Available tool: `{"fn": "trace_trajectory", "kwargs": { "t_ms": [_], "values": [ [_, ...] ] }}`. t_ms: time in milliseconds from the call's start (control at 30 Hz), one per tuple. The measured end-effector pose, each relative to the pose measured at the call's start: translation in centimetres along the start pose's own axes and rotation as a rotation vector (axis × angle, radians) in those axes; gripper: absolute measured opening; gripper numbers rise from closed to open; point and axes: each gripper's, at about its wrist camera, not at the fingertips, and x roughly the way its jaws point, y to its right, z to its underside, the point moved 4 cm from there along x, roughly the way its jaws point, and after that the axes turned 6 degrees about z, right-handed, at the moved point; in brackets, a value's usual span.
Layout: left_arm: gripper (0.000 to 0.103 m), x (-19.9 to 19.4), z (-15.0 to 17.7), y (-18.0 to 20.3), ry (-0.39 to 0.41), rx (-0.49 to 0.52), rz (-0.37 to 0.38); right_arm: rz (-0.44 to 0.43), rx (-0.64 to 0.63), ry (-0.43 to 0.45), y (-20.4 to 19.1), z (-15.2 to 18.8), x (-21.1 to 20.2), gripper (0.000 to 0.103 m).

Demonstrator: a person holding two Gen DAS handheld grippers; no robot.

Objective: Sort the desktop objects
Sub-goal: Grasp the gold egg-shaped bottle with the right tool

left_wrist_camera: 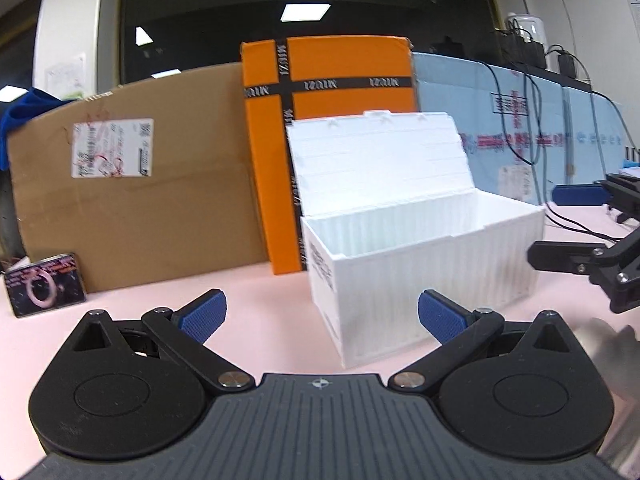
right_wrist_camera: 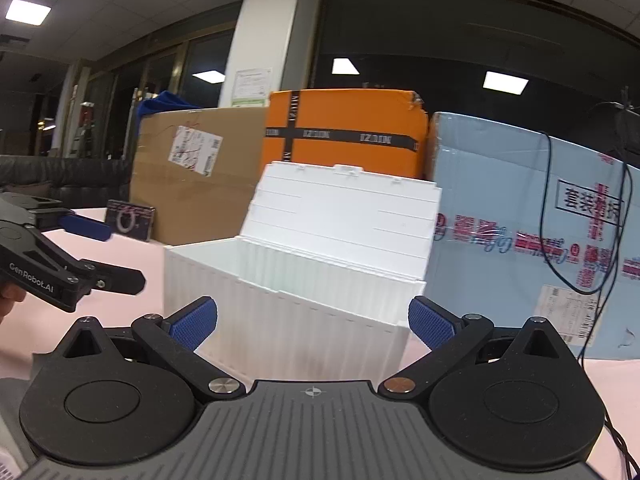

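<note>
A white ribbed storage box [left_wrist_camera: 424, 264] stands on the pink table with its hinged lid [left_wrist_camera: 380, 160] open and leaning back. It also shows in the right wrist view [right_wrist_camera: 288, 300]. Its inside is hidden from both views. My left gripper [left_wrist_camera: 320, 316] is open and empty, just in front of the box's left corner. My right gripper [right_wrist_camera: 312, 320] is open and empty, close to the box's front wall. The right gripper shows at the right edge of the left wrist view [left_wrist_camera: 580, 264]. The left gripper shows at the left edge of the right wrist view [right_wrist_camera: 92, 252].
A small dark card box with a pink ring picture [left_wrist_camera: 46, 284] stands at the left, against a brown carton [left_wrist_camera: 132, 200]. An orange box [left_wrist_camera: 332, 80] and a light blue carton [right_wrist_camera: 532, 232] stand behind the white box. Black cables [right_wrist_camera: 580, 240] hang at the right.
</note>
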Motion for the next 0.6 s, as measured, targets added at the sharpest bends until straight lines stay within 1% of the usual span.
{"fn": "trace_trajectory", "kwargs": {
  "t_ms": [233,333,400,500,600],
  "values": [
    [0.100,0.6,0.5,0.3,-0.097,-0.022,0.073,-0.100,-0.010,-0.037,-1.1,0.4,-0.3,0.103],
    [0.097,0.8,0.6,0.1,-0.120,-0.030,0.075,-0.152,-0.011,-0.061,-1.7,0.6,-0.3,0.102],
    [0.096,1.0,0.7,0.1,-0.133,-0.032,0.077,-0.182,-0.017,-0.081,-2.2,0.8,-0.3,0.100],
    [0.095,1.2,0.9,0.1,-0.149,-0.026,0.068,-0.208,-0.028,-0.099,-2.7,0.9,-0.2,0.100],
    [0.095,1.5,1.2,-0.2,-0.168,-0.032,0.055,-0.221,-0.035,-0.139,-3.0,1.2,0.3,0.099]
  ]
}}
